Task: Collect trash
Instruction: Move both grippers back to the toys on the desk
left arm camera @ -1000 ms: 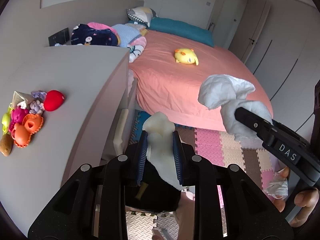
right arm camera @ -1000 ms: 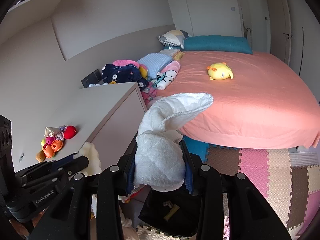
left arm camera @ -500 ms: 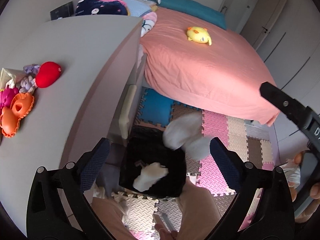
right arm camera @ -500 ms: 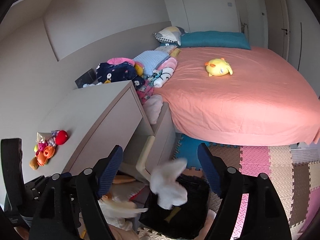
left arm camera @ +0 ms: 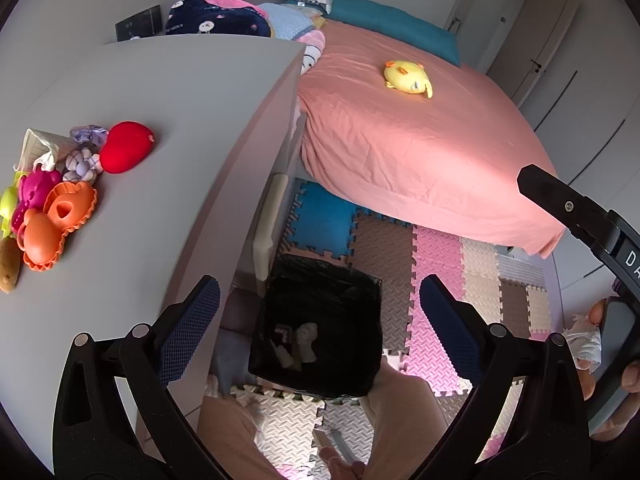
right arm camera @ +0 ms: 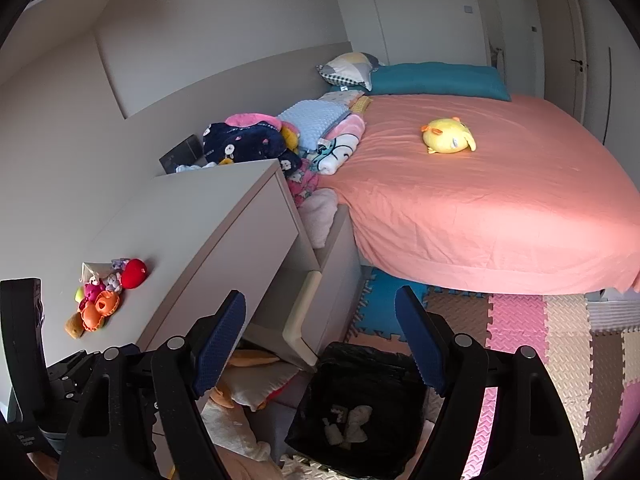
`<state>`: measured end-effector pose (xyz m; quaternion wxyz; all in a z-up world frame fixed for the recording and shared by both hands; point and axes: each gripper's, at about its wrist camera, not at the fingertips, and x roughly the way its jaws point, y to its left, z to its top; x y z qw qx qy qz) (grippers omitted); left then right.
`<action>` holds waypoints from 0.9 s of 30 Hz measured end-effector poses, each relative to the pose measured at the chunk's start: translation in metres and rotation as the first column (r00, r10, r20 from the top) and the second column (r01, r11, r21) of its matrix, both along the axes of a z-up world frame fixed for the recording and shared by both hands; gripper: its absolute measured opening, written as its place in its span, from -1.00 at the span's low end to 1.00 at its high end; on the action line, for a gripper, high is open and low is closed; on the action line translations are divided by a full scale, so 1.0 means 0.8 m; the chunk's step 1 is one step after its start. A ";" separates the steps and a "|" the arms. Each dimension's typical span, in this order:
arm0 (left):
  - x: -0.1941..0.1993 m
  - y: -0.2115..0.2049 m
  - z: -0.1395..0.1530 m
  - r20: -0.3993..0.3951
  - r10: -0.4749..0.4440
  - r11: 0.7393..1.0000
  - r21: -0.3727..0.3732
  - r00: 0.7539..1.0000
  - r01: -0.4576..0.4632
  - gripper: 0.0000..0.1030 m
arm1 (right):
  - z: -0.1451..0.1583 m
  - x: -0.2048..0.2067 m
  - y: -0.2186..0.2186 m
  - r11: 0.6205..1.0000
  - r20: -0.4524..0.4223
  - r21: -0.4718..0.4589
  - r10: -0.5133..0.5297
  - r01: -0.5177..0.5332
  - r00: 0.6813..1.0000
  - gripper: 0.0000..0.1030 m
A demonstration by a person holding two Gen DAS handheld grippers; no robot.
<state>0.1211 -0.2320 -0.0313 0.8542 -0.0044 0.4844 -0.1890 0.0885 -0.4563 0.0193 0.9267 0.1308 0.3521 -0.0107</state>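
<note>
Foam floor mats [left arm camera: 436, 264] carry the black-lined trash bin [left arm camera: 320, 320], white tissues [left arm camera: 306, 340] now inside. Left claw [left arm camera: 316, 320] and right claw [right arm camera: 320, 336] hang spread and empty, having just released them. Only the left view shows a hand [left arm camera: 608, 364].

Floor [left arm camera: 436, 256]: foam mat tiles, lower centre; black-lined bin [left arm camera: 320, 328] on it. Dresser top [left arm camera: 168, 128], left: toys [left arm camera: 60, 196]. Bed [left arm camera: 420, 136], upper right: yellow plush [left arm camera: 408, 77].
</note>
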 end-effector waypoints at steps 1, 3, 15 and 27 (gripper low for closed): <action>0.000 0.004 0.000 0.000 0.005 1.000 -0.002 1.000 -0.005 0.88 | 0.000 0.001 0.003 1.000 0.000 -0.002 0.006 -0.006 1.000 0.50; 0.002 0.012 0.001 -0.001 0.021 1.000 -0.007 1.000 -0.021 0.88 | 0.001 0.003 0.009 1.000 -0.001 -0.005 0.013 -0.013 1.000 0.50; 0.003 0.077 0.015 0.032 0.112 0.994 -0.004 0.993 -0.112 0.88 | 0.000 0.028 0.068 0.995 -0.006 -0.007 0.098 -0.098 0.995 0.50; -0.003 0.152 0.024 0.060 0.228 0.974 -0.004 0.972 -0.228 0.88 | -0.004 0.053 0.136 0.981 -0.023 -0.023 0.193 -0.194 0.981 0.50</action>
